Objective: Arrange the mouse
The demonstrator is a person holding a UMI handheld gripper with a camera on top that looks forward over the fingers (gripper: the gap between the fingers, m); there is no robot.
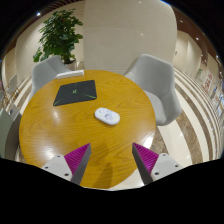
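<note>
Tool (110, 158) hovered over round wooden bench (60, 135), fingers wide apart, holding nothing. White mouse (107, 117) lay beyond them, near dark mousepad (75, 93).

Bright even indoor light, fisheye-bent edges, soft focus

A round wooden table (60, 135) carries a white mouse (107, 116) and a dark mousepad (75, 93).
</note>
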